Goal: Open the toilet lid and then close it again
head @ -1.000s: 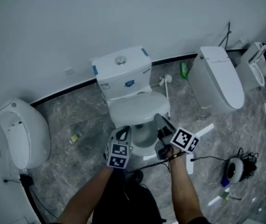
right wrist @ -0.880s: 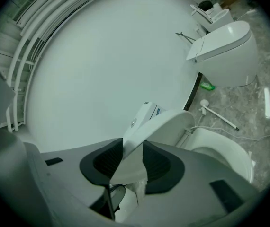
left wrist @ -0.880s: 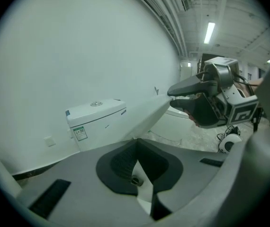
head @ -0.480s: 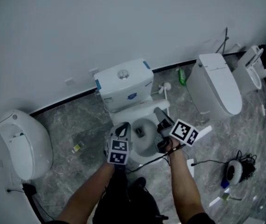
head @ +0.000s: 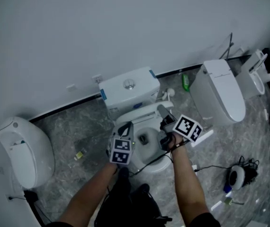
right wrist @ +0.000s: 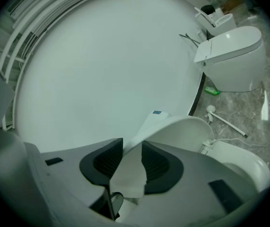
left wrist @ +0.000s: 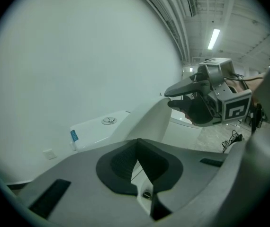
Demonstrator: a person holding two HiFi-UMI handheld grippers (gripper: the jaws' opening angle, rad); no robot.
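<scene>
Has the toilet lid [head: 140,113] partway up, tipped back toward the tank [head: 128,86] but not leaning on it yet. Leaves the bowl [head: 144,138] open to see under it. Sits in the middle of the grey floor [head: 80,122], close against the white wall [head: 125,32].

Looks like the middle of the first job, the opening. Needs more lift to get the lid all the way up. After that, needs the whole second job too: bringing the lid down until it is shut again. So, by the look of it, less than half done.

Pinches the lid with the right hand-held gripper [right wrist: 131,164]. Holds those jaws about half open, with the white edge of the lid squeezed between the two dark pads [right wrist: 107,161]. Grabs it on the lid's right side, as seen from the head view. Seems to be the one doing the lifting.

Has the left hand-held gripper [left wrist: 137,162] closed up tight, with nothing in it. Points it at the lid from the left side of the bowl, near the rim. Hard to tell if it touches anything. Looks like it is only going along, not helping to lift.

Has two more toilets well apart from this one, a left one [head: 23,143] and a right one [head: 222,86]. Also has a green bottle [head: 186,82] on the floor by the wall.
</scene>
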